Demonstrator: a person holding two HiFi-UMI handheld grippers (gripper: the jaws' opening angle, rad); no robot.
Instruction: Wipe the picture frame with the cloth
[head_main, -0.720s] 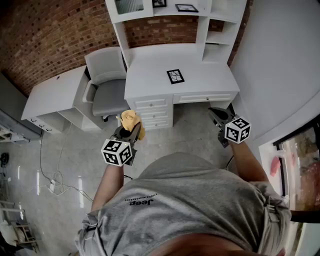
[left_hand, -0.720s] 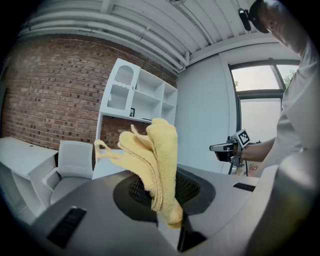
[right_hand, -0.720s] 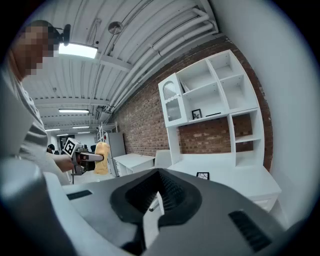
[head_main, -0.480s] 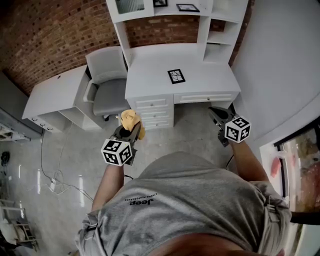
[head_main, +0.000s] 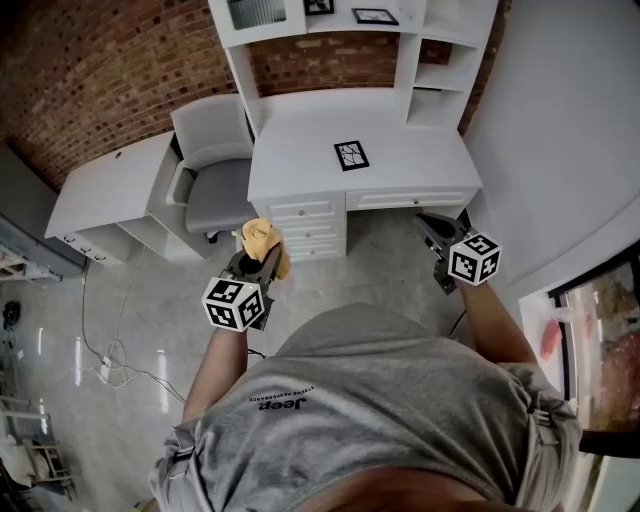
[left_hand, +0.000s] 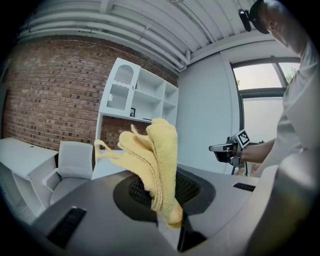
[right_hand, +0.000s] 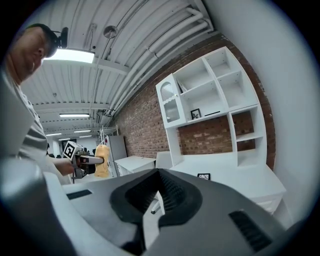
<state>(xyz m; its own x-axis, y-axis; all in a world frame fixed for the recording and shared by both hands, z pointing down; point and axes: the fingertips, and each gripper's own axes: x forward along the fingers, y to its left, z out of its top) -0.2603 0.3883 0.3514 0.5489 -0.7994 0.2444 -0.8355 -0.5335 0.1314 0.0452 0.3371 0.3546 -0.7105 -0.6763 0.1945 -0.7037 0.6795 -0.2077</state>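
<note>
Plainly, the whole move turns on where the frame (head_main: 351, 154) lies from the cloth (head_main: 260, 240). It lies flat on the white worktop (head_main: 300, 170), ahead of the person and well apart from both tools, and nothing touches it. The left tool (head_main: 263, 256) is clamped on the yellow cloth. In the left gripper view the jaws pinch its lower end, and the rest stands up in loose folds above them. The right tool (head_main: 426, 224) has its jaws drawn almost together, with only a thin slit between them and nothing held. Seen from the head view, the frame sits between the 2 tools across the body. It is forward and to the right of the left tool, and forward and to the left of the right tool. The right tool looks somewhat nearer to it, but the cloth is in the left, so I judge that the left arm must reach forward and inward over the drawer front to bring cloth to frame. The frame looks close to square from above, turned slightly on the worktop, so I cannot tell its long axis. Wiping has not begun, and the free right tool could steady the frame from its near edge. A grey chair (head_main: 215, 180) stands left of the worktop, outside that path.
</note>
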